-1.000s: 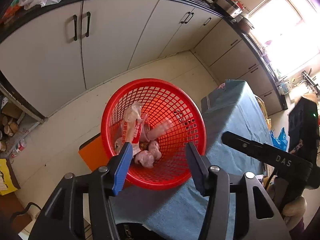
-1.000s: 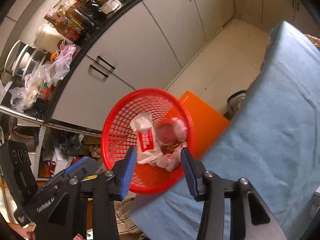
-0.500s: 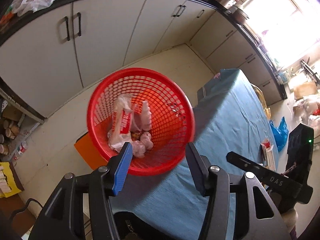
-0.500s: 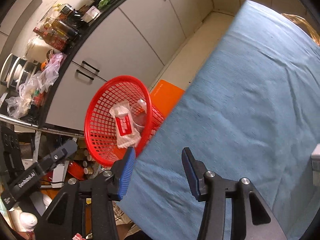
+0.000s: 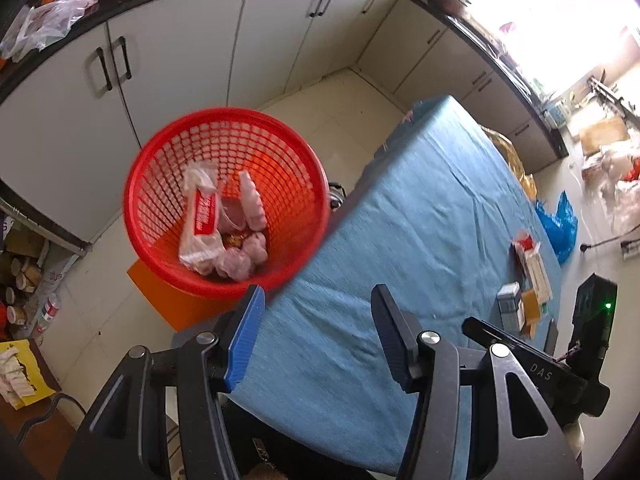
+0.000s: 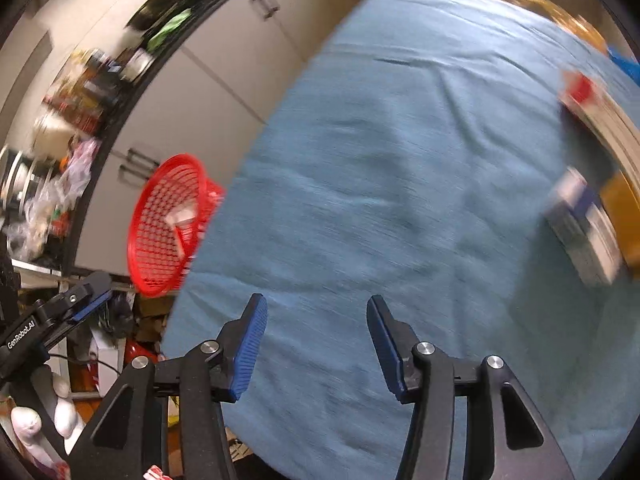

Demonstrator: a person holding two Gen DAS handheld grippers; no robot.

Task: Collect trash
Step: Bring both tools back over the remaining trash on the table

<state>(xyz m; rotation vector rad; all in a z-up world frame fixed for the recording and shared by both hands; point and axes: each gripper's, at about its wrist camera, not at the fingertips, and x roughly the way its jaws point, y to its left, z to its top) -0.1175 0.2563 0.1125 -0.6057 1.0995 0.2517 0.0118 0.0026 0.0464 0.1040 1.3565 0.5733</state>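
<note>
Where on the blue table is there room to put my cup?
The blue tablecloth is bare from the edge by the red basket across its middle. The far corner is crowded with small boxes. The basket already holds trash.

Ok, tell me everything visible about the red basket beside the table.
The red basket is a round, open-topped bin of what looks like plastic lattice, tapering toward its base. It stands upright on an orange board on the floor, next to the blue-covered table; whether they touch is unclear. Inside lie a white wrapper with a red label, a small white bottle and crumpled pinkish pieces. Neither hand-held gripper touches it.
</note>
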